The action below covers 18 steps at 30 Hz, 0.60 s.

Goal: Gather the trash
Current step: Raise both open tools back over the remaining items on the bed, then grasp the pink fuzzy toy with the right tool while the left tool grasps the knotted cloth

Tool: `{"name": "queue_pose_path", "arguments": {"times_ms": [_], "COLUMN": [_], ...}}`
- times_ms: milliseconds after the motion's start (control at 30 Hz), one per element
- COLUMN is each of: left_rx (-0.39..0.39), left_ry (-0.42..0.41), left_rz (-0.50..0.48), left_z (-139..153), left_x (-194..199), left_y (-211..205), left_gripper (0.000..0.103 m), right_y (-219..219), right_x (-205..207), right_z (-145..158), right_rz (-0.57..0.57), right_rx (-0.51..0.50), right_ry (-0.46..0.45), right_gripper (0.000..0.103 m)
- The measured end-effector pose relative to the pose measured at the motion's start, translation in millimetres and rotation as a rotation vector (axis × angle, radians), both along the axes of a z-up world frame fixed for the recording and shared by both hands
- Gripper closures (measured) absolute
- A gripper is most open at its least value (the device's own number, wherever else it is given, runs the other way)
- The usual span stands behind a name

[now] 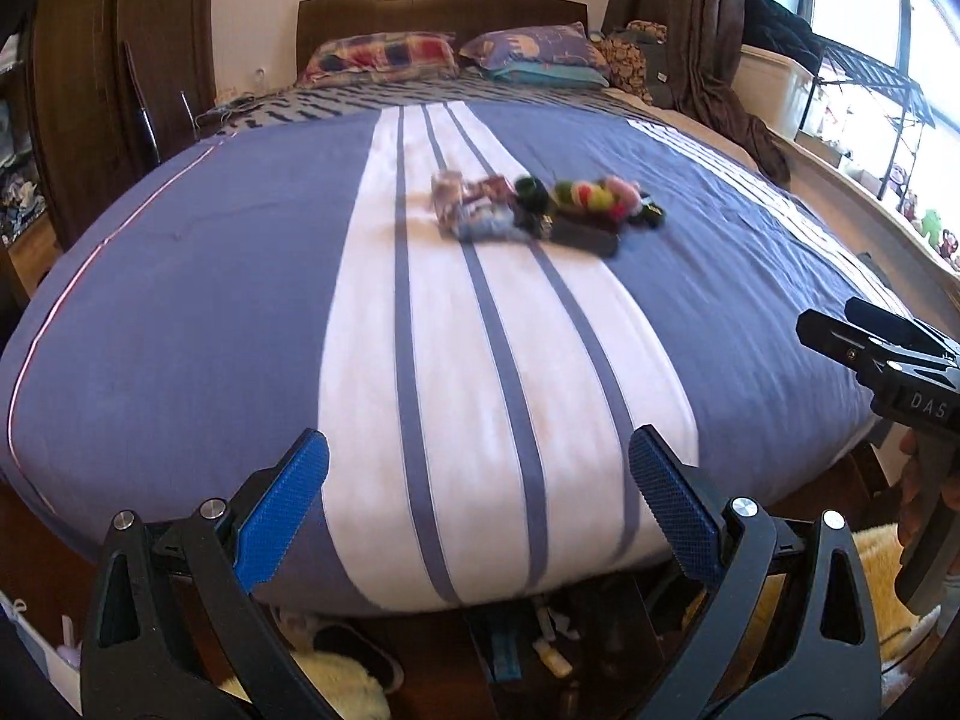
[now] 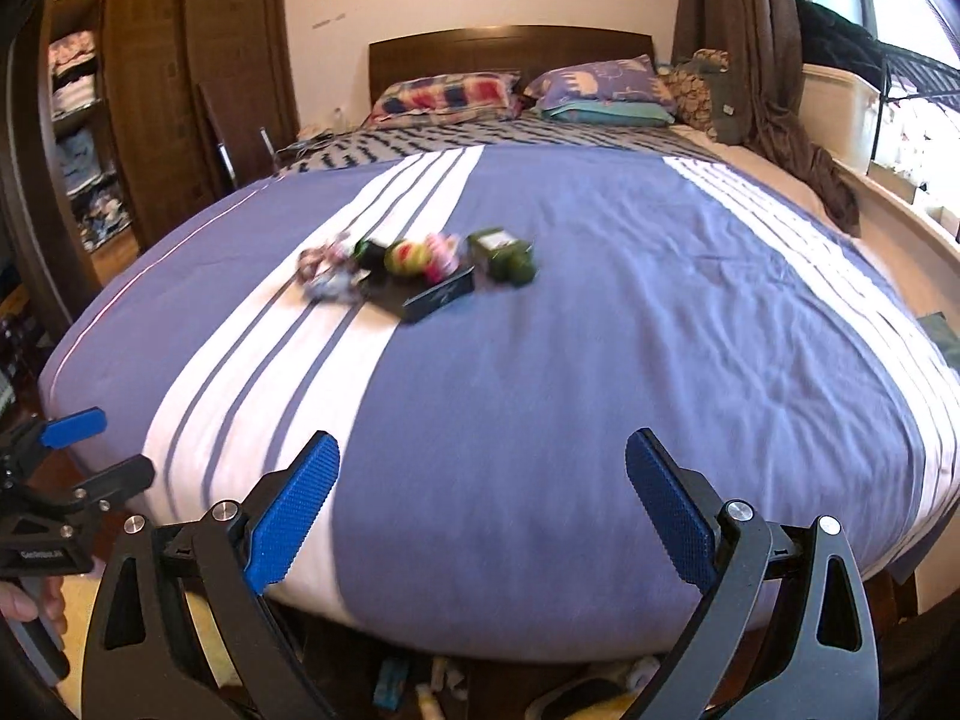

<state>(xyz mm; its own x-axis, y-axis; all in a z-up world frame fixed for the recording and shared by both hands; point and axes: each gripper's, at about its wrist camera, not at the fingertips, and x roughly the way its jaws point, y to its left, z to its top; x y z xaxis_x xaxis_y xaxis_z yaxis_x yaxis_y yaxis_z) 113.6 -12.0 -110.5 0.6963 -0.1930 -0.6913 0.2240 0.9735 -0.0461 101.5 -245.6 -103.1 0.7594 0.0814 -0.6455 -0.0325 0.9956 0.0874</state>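
Observation:
A blurred pile of trash (image 1: 540,207) lies in the middle of the bed: crumpled wrappers (image 1: 474,210), a flat black box (image 1: 585,237), green and pink bits (image 1: 594,195). It also shows in the right wrist view (image 2: 414,273), with the black box (image 2: 438,297) and a dark green packet (image 2: 504,255). My left gripper (image 1: 477,480) is open and empty over the bed's foot edge. My right gripper (image 2: 480,483) is open and empty, also at the foot edge. Each gripper shows at the other view's side, the right one (image 1: 888,372) and the left one (image 2: 60,480).
The bed has a blue cover (image 1: 180,300) with white stripes, pillows (image 1: 384,57) and a wooden headboard (image 2: 510,51). A wardrobe (image 1: 120,90) stands left, curtains and a window shelf (image 1: 870,138) right. Slippers and small items (image 1: 540,648) lie on the floor under the foot of the bed.

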Motion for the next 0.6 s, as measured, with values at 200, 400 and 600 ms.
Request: {"name": "queue_pose_path", "arguments": {"times_ms": [200,400,600], "left_rx": [0.002,0.021,0.042], "left_ry": [0.0,0.012,0.013], "left_rz": [0.006,0.017,0.024], "left_z": [1,-5,-6], "left_x": [40,79,114], "left_y": [-2,-4,-5], "left_gripper": [0.008,0.008,0.008], "right_y": [-4,11,20], "right_x": [40,88,121], "right_z": [-1,-10,-9], "right_rz": [-0.009,0.027,0.05], "right_rx": [-0.014,-0.024,-0.004], "right_ry": [0.003,0.025,0.005], "right_gripper": [0.006,0.006,0.007]}}
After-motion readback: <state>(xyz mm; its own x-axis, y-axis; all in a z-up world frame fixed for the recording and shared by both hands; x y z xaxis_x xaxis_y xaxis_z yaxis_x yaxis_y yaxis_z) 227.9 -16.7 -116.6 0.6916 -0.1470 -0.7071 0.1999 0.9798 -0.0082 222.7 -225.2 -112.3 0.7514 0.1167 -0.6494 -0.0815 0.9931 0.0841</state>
